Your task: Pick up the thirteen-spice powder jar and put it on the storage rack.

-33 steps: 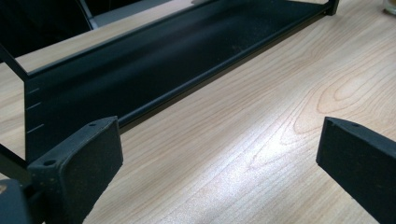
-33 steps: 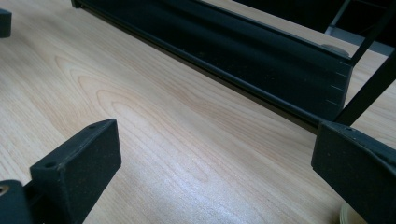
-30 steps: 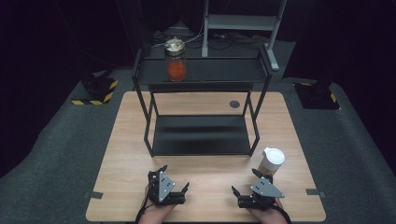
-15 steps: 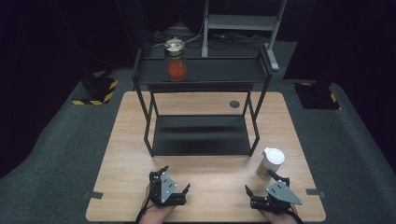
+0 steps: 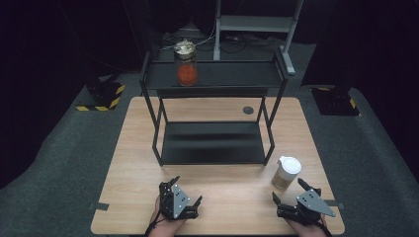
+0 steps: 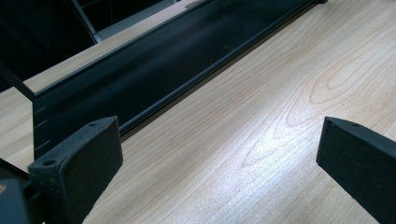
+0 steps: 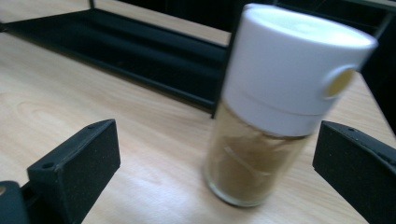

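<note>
You lined your right gripper up on the spice jar, jaws spread wide.

Nearest you, your left gripper (image 5: 182, 202) waited low over the bare table (image 5: 227, 192), jaws apart with nothing between them, probably parked out of the way. Your right gripper (image 5: 291, 196) sat just short of the jar (image 5: 286, 173), jaws parted, likely to take its glass body below the white lid (image 7: 299, 60). In the right gripper view the jar stood upright between the jaws, touching neither. It was on the table just off the rack's front right leg. Beyond, the rack's lower shelf (image 5: 212, 143) lay free, and an orange-filled jar (image 5: 186, 63) stood on the top shelf.
</note>
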`<state>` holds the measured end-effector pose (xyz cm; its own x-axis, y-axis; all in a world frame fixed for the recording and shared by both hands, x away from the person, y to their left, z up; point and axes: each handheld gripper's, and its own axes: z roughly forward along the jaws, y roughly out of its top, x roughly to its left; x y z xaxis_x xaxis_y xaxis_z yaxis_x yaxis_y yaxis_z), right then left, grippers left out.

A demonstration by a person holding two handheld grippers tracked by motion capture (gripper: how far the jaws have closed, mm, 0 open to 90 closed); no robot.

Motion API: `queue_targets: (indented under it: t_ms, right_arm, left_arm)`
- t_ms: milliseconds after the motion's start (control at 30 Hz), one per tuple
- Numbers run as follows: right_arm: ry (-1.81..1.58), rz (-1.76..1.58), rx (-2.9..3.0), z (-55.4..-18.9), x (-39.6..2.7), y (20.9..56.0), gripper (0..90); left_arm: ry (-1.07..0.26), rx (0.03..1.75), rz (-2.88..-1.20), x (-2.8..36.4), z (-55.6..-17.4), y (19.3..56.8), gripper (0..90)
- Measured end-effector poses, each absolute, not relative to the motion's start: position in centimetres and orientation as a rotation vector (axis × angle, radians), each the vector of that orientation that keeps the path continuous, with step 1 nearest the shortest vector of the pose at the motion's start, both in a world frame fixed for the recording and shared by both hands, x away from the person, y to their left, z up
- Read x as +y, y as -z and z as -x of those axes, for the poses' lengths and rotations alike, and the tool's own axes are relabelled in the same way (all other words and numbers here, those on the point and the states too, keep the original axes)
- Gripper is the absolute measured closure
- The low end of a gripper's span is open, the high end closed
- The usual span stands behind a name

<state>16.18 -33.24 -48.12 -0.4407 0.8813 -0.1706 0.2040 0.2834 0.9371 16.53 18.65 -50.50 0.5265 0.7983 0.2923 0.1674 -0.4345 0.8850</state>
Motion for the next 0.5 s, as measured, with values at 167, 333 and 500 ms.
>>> queue_targets:
  t_ms: [167, 333, 500]
  right_arm:
    - [-1.199, -0.997, 1.790, -16.8, -33.8, 48.5, 0.0]
    - [-1.219, -1.020, 1.751, -17.9, -34.1, 49.0, 0.0]
    - [-1.228, -1.029, 1.747, -18.7, -34.0, 49.1, 0.0]
  left_arm:
    - [-0.920, 0.792, -1.888, 18.8, -16.4, 50.7, 0.6]
    - [-0.916, 0.801, -1.880, 18.9, -16.4, 50.7, 0.6]
    - [-0.920, 0.798, -1.883, 18.9, -16.4, 50.7, 0.7]
